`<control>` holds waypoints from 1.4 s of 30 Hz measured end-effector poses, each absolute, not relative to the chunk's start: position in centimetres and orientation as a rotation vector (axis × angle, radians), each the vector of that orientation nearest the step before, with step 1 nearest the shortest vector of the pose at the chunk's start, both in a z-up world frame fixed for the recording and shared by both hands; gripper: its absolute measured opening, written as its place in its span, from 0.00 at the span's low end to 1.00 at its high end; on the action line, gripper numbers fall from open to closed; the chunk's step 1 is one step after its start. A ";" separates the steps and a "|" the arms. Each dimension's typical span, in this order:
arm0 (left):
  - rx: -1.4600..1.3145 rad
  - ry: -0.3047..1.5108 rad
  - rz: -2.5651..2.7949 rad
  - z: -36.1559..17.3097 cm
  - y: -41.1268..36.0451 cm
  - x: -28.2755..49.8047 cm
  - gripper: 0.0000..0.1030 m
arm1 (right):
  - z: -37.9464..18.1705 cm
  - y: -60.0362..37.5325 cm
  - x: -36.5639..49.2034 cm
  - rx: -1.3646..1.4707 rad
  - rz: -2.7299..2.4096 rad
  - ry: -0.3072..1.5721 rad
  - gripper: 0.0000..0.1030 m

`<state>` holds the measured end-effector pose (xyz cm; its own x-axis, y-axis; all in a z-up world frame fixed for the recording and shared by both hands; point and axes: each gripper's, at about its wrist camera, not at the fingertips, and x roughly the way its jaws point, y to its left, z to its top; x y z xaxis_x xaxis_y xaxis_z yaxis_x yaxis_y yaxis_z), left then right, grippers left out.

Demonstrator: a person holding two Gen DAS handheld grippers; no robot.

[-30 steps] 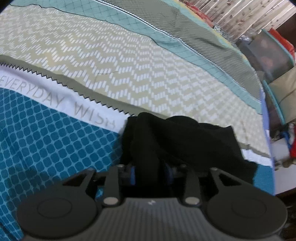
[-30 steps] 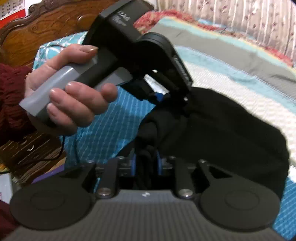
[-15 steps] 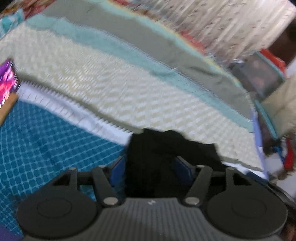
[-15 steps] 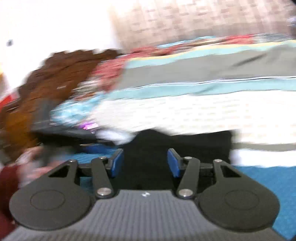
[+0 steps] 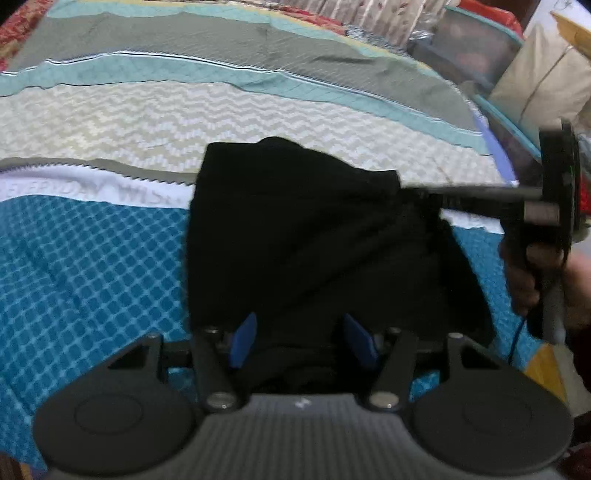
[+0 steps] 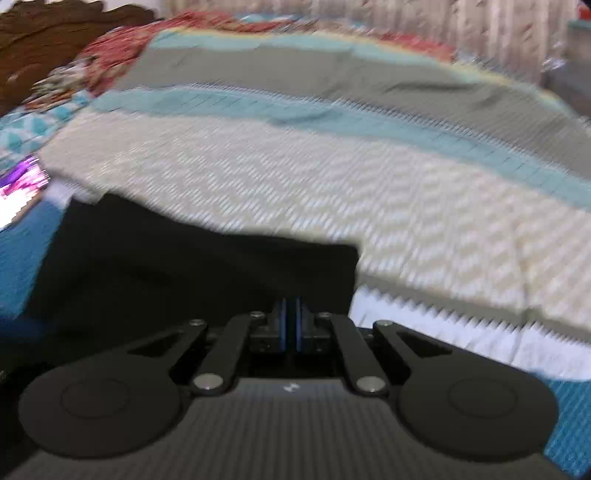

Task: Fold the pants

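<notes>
The black pants (image 5: 306,236) lay bunched in a rough, thick bundle on the bed (image 5: 92,266), over the blue checked band of the bedspread and reaching up to its white lettered strip. The left gripper (image 5: 301,341) stood about half open; its jaws had just been closing slightly, with dark cloth lying between the blue pads (image 5: 242,341) but not visibly pinched. The right gripper (image 6: 290,325) had just snapped its jaws together; whether any fabric was caught between them could not be told, though it hovered over the near edge of the pants (image 6: 192,273).

The likely trouble was a lopsided fold: if the right side held only a thin layer or nothing, pulling would drag one ply and leave the bundle twisted. The soft, slack cloth could also slide from the left side's loose jaws. Dark fabric hid its own edges, so a wrong corner might be taken.

The bedspread ran in bands of cream zigzag, teal and grey. A carved wooden headboard (image 6: 55,40), a patterned curtain (image 6: 424,18) and stacked storage boxes (image 5: 476,51) ringed the bed.
</notes>
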<state>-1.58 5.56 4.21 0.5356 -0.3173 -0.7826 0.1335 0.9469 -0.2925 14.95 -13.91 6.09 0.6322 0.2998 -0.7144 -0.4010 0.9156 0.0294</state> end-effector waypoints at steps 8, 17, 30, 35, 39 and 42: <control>-0.189 0.972 -0.271 4.2 5.1 -1.8 0.54 | 3.5 -14.7 15.9 -0.134 0.428 0.889 0.08; -0.276 0.917 -0.289 6.8 7.3 -1.9 0.58 | 8.6 -20.6 13.0 0.167 0.401 0.772 0.29; -0.262 0.956 -0.165 5.4 7.0 7.2 0.57 | 7.7 -16.6 7.8 0.212 0.581 0.811 0.29; -0.273 1.033 -0.039 1.0 8.1 7.8 0.93 | 3.2 -16.4 9.2 0.250 0.546 0.898 0.30; -0.353 1.029 -0.046 0.4 9.2 7.2 0.94 | 2.9 -17.4 9.9 0.333 0.549 0.923 0.26; -0.324 1.029 -0.029 0.9 8.5 7.1 0.94 | 3.0 -17.0 9.6 0.322 0.543 0.912 0.26</control>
